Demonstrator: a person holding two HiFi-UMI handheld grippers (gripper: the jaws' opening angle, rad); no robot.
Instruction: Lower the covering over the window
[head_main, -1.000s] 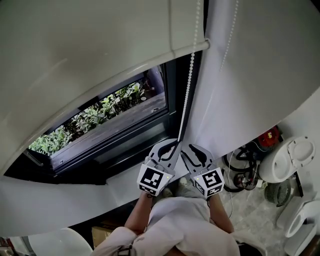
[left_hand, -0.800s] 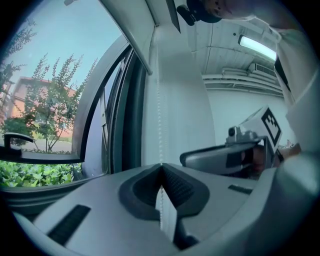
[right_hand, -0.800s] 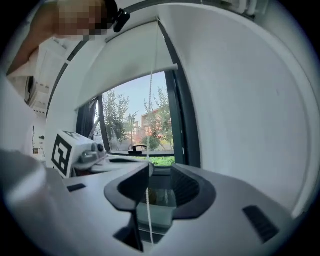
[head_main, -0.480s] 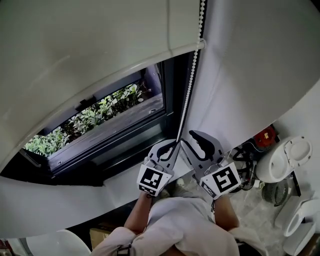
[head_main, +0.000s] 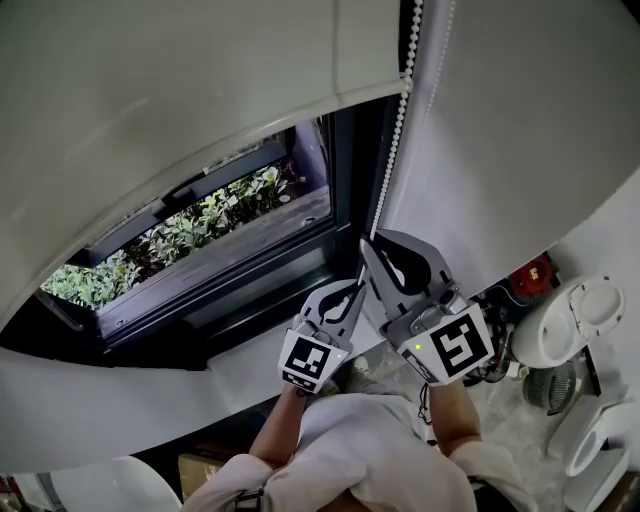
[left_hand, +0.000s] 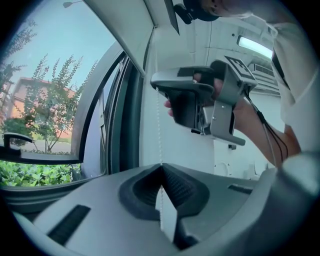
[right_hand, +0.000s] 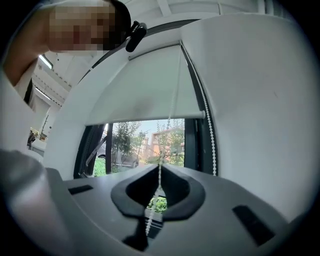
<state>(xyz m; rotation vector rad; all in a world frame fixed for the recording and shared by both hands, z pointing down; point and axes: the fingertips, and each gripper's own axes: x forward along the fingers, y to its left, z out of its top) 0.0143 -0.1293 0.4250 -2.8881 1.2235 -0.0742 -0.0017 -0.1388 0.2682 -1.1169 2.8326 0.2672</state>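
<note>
From the head we look steeply down, close above the left gripper and right gripper, onto the window and blind. The left gripper's camera looks level along the window's edge, with the right gripper close above, while the right gripper's camera faces the window squarely. We see the bead chain in all three views.

The dark-framed window sits in a white wall. Beyond its glass, daylight falls on green shrubs, trees and a reddish building. Below the window runs a pale sill. Low to the window's right, a speckled floor holds what may be white fans. A ceiling strip light glows on the room side.
</note>
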